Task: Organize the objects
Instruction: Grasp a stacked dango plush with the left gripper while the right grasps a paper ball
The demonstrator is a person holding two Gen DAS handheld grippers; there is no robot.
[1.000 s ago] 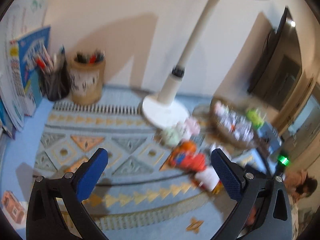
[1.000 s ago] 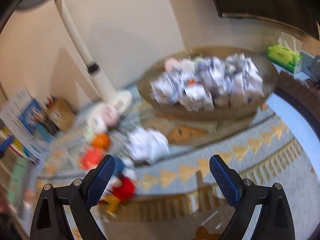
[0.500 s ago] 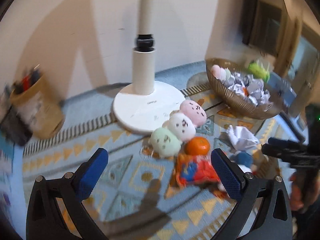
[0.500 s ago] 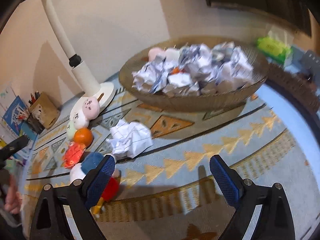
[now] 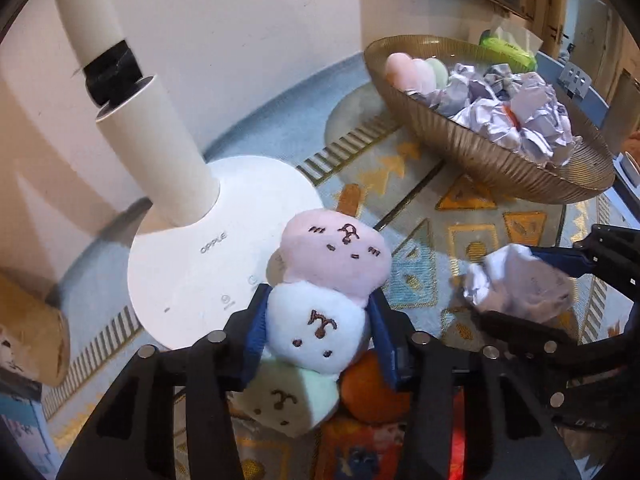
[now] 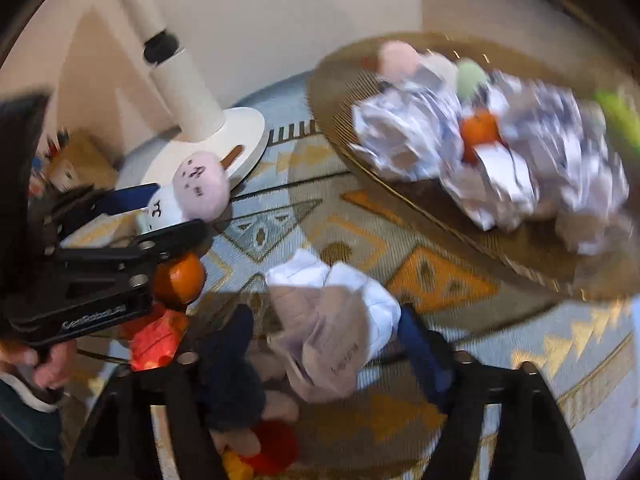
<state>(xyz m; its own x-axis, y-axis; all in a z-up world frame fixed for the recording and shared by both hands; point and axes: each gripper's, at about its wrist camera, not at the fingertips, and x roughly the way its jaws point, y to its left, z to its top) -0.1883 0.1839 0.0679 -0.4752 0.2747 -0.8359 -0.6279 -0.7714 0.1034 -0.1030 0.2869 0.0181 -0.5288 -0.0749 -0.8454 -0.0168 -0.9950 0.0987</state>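
A three-ball plush toy [image 5: 340,252], pink, white and green, lies against the lamp base [image 5: 192,264]. My left gripper [image 5: 318,332] is closing on its white middle ball, and both blue pads press its sides. The right wrist view shows that same left gripper [image 6: 176,210] on the plush toy [image 6: 196,188]. A crumpled paper ball [image 6: 336,328] sits on the patterned mat between the fingers of my right gripper [image 6: 332,340], whose jaws are closing against it. From the left wrist camera the right gripper [image 5: 516,284] clasps the paper ball [image 5: 520,284].
A ribbed golden bowl [image 5: 500,160] at the back right holds several crumpled papers and another plush. An orange [image 5: 368,388] and a red packet [image 5: 360,440] lie under the left gripper. A blue-hatted doll [image 6: 240,392] lies by the right gripper. A pen holder [image 5: 28,332] stands left.
Both grippers were wide open before. The left one swung right and down over the plush toy and closed on it. The right one came down to the paper ball and narrowed around it.
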